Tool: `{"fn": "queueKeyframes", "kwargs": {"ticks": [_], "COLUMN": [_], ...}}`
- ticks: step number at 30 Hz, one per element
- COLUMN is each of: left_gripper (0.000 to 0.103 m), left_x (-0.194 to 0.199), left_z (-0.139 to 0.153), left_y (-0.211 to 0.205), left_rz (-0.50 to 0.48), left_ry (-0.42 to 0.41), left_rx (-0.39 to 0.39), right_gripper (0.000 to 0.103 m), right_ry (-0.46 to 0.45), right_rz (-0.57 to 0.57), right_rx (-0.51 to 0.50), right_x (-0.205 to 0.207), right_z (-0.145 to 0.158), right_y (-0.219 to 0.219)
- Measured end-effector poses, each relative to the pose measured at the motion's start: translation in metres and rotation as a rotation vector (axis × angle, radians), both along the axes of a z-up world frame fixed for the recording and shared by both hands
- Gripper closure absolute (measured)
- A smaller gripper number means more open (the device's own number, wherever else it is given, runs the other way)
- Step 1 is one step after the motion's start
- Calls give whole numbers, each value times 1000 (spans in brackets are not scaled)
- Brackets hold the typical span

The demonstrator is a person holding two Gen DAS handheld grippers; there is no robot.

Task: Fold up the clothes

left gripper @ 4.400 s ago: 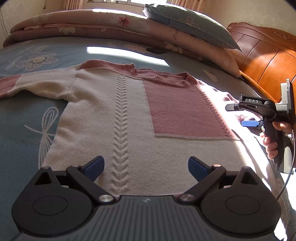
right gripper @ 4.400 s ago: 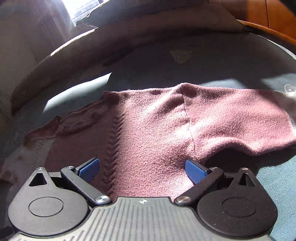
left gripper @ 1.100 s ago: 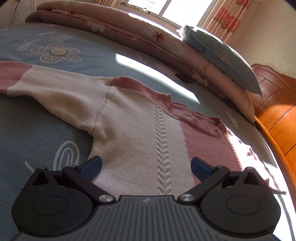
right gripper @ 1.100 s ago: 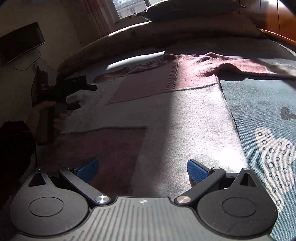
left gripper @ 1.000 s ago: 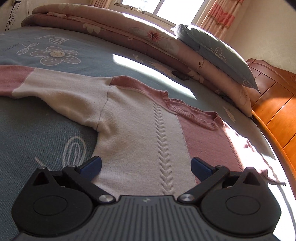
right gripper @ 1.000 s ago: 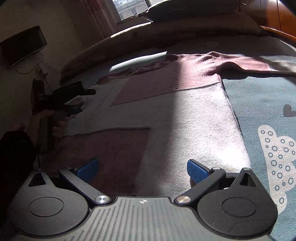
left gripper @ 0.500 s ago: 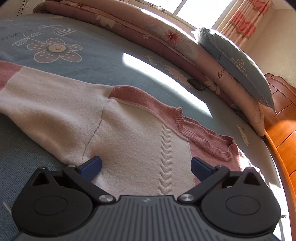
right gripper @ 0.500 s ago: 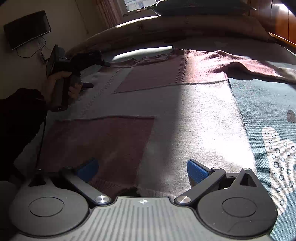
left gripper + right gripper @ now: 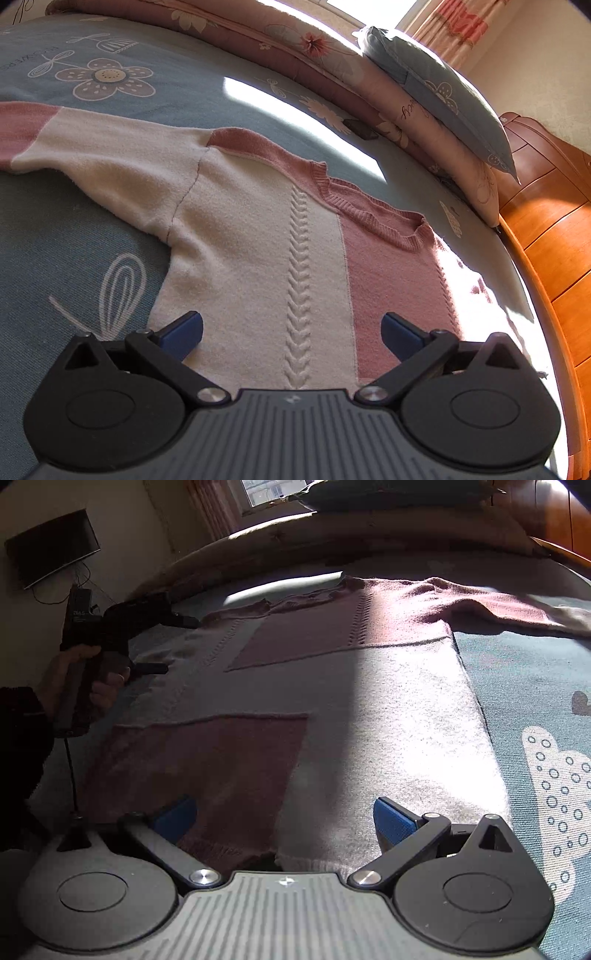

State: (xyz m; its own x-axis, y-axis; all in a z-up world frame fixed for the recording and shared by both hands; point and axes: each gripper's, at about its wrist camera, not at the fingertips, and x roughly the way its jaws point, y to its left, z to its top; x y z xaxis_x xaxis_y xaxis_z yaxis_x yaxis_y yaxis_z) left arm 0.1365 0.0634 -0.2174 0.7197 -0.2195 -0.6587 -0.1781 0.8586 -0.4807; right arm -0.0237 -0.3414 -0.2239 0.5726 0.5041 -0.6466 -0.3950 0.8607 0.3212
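A cream and pink knit sweater [image 9: 258, 236] lies flat on the bed, front up, sleeves spread out. In the left wrist view my left gripper [image 9: 291, 332] hovers open over the sweater's left chest, below the armpit, with nothing between its blue pads. In the right wrist view the sweater [image 9: 369, 709] stretches away from its hem, and my right gripper [image 9: 282, 818] stands open just above the hem edge. The left gripper [image 9: 173, 642] shows there too, held by a hand near the far left shoulder.
The blue patterned bedsheet [image 9: 55, 236] surrounds the sweater. A rolled quilt [image 9: 258, 40] and a pillow [image 9: 439, 99] lie along the far side. A wooden headboard [image 9: 546, 229] stands at right. A wall screen [image 9: 51, 546] hangs at the far left.
My left gripper has pulled back a little from the shoulder, so more of the sweater's body shows. My right gripper has dropped closer to the hem. Both stay open.
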Motion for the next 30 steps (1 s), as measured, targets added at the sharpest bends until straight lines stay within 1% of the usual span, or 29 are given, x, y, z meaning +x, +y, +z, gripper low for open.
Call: {"fn": "queueKeyframes", "kwargs": {"ticks": [2, 5, 7, 8, 11, 13, 17, 20, 23, 26, 27, 30], "left_gripper": [2, 2, 1, 1, 1, 1, 1, 1, 1, 1, 1, 1], "left_x": [-11, -28, -36, -38, -44, -48, -77, -100, -114, -119, -119, -120], "left_z": [-3, 12, 20, 21, 14, 4, -8, -2, 7, 13, 13, 5], "left_y": [9, 9, 3, -2, -15, -18, -12, -9, -13, -27, -32, -47], "left_rz": [35, 87, 26, 4, -33, -26, 5, 7, 3, -46, -60, -54], "left_ry": [11, 13, -19, -19, -9, 22, 13, 27, 54, 11, 0, 20], "left_rx": [-14, -1, -21, -25, 4, 34, 32, 37, 26, -27, -42, -49], "right_gripper": [0, 0, 0, 0, 0, 0, 0, 0, 0, 0, 0, 0], "right_ry": [0, 2, 1, -3, -14, -27, -44, -40, -31, -28, -27, -30], "right_rz": [-7, -13, -13, -11, -6, -5, -2, -3, -7, -9, -10, -11], "right_rx": [2, 5, 0, -6, -28, -48, -70, -59, -37, -31, -31, -35], "right_x": [0, 1, 1, 0, -1, -2, -3, -3, -1, 0, 0, 1], "right_z": [0, 0, -1, -1, -3, -5, -6, -6, -6, -6, -6, -6], "right_y": [-1, -1, 0, 1, 5, 8, 11, 9, 6, 6, 6, 8]}}
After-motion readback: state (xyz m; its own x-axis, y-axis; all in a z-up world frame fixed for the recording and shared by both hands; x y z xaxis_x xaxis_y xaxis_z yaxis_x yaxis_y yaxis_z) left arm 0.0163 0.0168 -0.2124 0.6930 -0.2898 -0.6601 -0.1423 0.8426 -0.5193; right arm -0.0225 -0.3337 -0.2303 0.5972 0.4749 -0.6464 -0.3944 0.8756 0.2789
